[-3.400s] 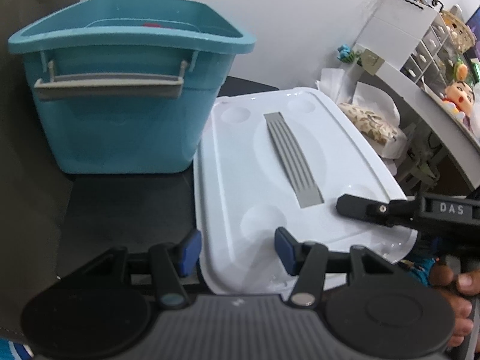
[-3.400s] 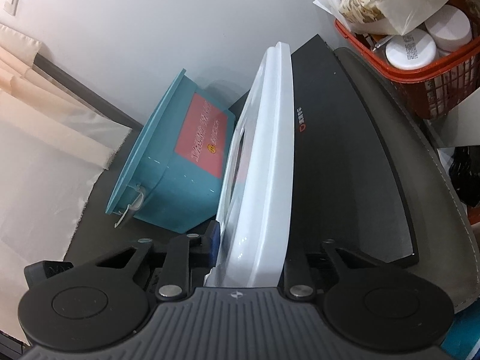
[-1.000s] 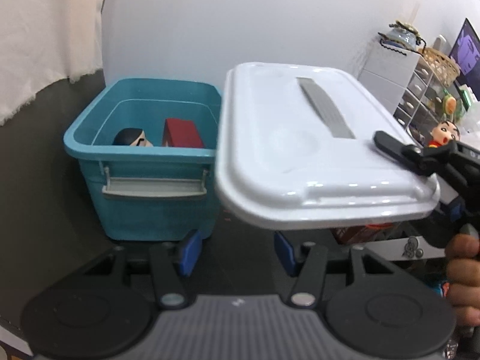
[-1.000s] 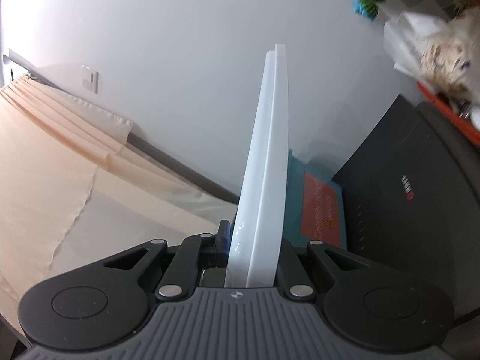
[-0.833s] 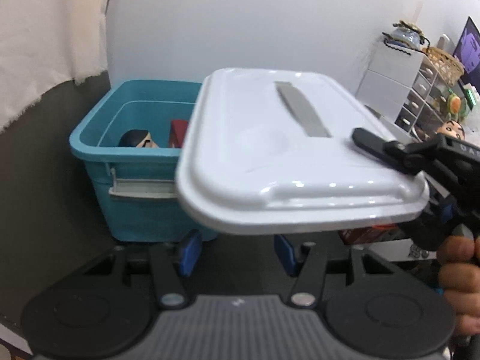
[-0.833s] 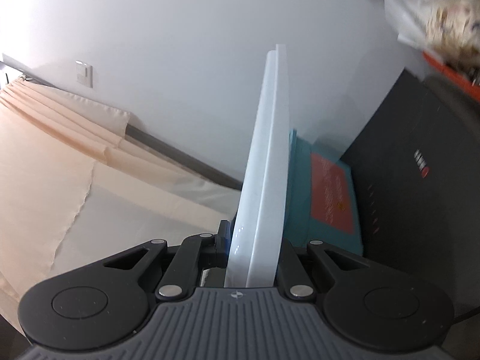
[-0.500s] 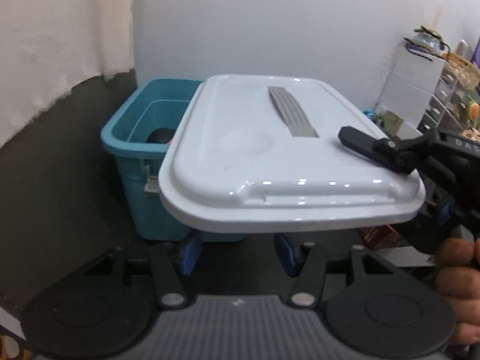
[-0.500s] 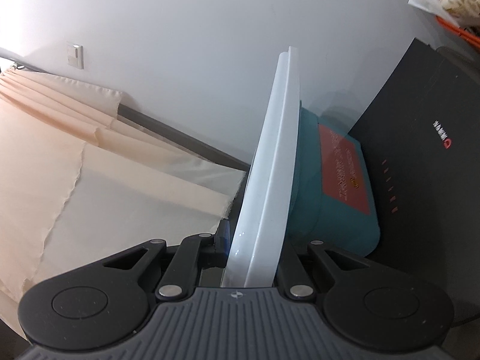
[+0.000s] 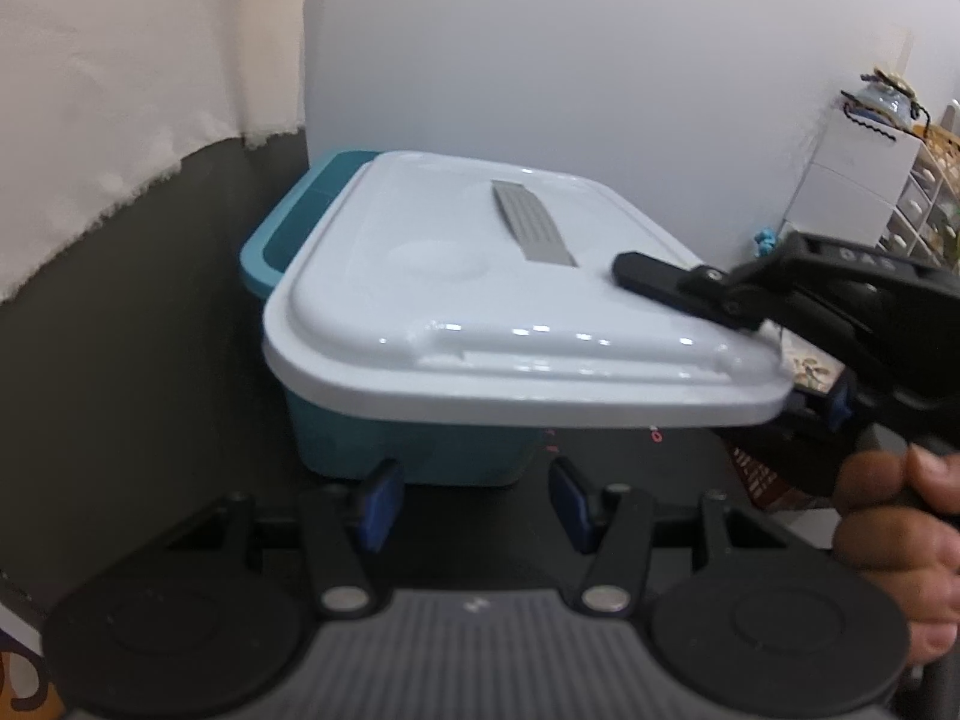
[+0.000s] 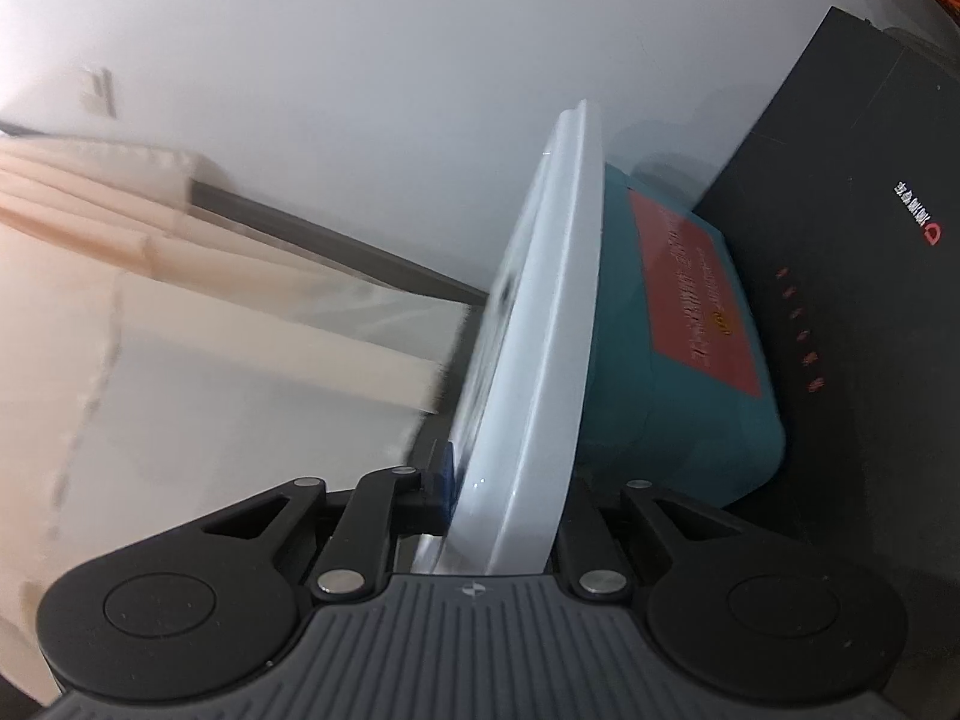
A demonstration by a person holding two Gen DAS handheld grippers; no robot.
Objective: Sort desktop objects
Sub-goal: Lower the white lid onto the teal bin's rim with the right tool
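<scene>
Now I am lowering the white lid (image 9: 480, 312) onto the teal bin (image 9: 282, 234) at mid-frame; it sits skewed, the bin's upper-left corner still uncovered. My right gripper (image 10: 501, 516) is opening with the lid's edge between its jaws. My left gripper (image 9: 471, 495) hangs partly open, empty. Next, I judge: square and press.

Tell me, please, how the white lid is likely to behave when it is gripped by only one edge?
The white lid probably stays stiff: held at one edge by the right hand-held gripper, whose jaws are opening, it spans the blue bin without visible sag. Its glossy surface looks slippery. Off-centre on the bin, it might tip once released.
</scene>
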